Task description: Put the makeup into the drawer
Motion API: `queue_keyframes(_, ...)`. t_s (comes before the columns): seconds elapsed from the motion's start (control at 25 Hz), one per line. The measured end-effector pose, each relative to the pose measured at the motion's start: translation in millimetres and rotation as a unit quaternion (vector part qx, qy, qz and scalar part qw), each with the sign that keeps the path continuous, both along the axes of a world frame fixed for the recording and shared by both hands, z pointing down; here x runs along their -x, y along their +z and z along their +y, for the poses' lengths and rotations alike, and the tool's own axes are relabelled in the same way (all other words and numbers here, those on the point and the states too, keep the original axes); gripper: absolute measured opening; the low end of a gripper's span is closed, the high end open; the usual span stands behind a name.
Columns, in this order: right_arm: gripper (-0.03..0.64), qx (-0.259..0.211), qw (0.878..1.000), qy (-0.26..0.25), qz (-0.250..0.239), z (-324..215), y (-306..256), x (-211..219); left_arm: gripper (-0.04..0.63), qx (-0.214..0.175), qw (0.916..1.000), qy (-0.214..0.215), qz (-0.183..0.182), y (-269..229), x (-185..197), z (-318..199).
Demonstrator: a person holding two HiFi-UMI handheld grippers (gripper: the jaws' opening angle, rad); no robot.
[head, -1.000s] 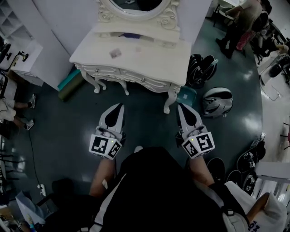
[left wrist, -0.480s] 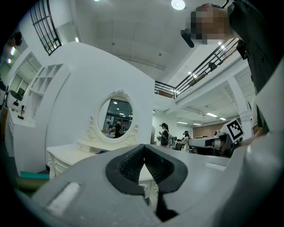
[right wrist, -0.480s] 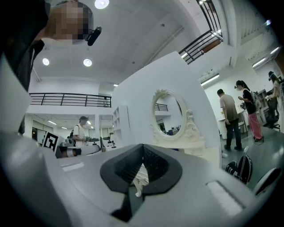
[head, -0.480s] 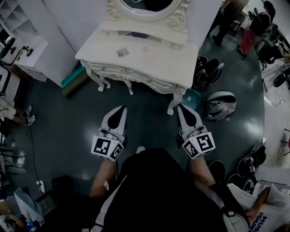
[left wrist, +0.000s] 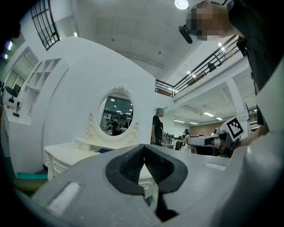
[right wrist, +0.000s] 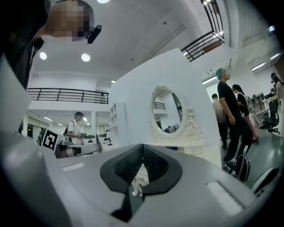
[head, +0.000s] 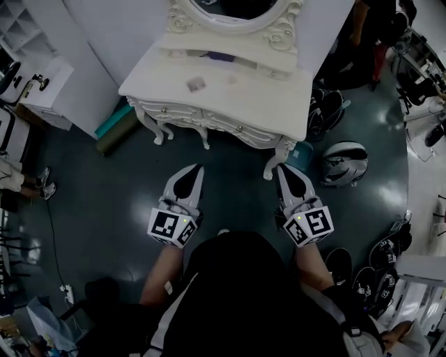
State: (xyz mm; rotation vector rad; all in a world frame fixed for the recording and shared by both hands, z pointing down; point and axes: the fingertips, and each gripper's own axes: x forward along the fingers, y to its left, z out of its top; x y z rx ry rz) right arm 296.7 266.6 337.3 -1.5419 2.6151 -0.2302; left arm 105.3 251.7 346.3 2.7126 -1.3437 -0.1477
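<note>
A white dressing table (head: 258, 104) with an oval mirror (head: 237, 10) stands ahead of me, its front drawers (head: 209, 122) closed. On its top lie a small grey-pink makeup item (head: 196, 84), a faint pinkish item (head: 231, 79) and a dark blue item (head: 220, 56) on the raised shelf. My left gripper (head: 198, 169) and right gripper (head: 283, 169) are held level over the floor, short of the table's front edge. Both are shut with nothing between the jaws. The table also shows in the left gripper view (left wrist: 66, 153) and the right gripper view (right wrist: 208, 153).
Several helmets and bags (head: 343, 162) lie on the dark floor right of the table. A teal box (head: 304, 155) sits by the table's right leg, rolled mats (head: 115, 130) by its left leg. A white shelf unit (head: 38, 84) stands at left. People (right wrist: 230, 115) stand at right.
Both grippers and my view have moved toward the dressing table, which now sits closer to the jaw tips. Both stay shut.
</note>
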Motion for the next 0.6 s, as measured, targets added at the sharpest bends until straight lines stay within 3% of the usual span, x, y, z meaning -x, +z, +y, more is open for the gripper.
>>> queue_keyframes(0.36, -0.002, 0.014, 1.0, 0.014, 0.009, -27, 5, 12, -0.002, 0.014, 0.9998, 0.007, -0.013, 8, 16, -33)
queue_keyframes(0.6, -0.001, 0.029, 1.0, 0.001, 0.003, -57, 18, 11, -0.002, 0.029, 0.9992, -0.019, -0.018, 22, 22, -57)
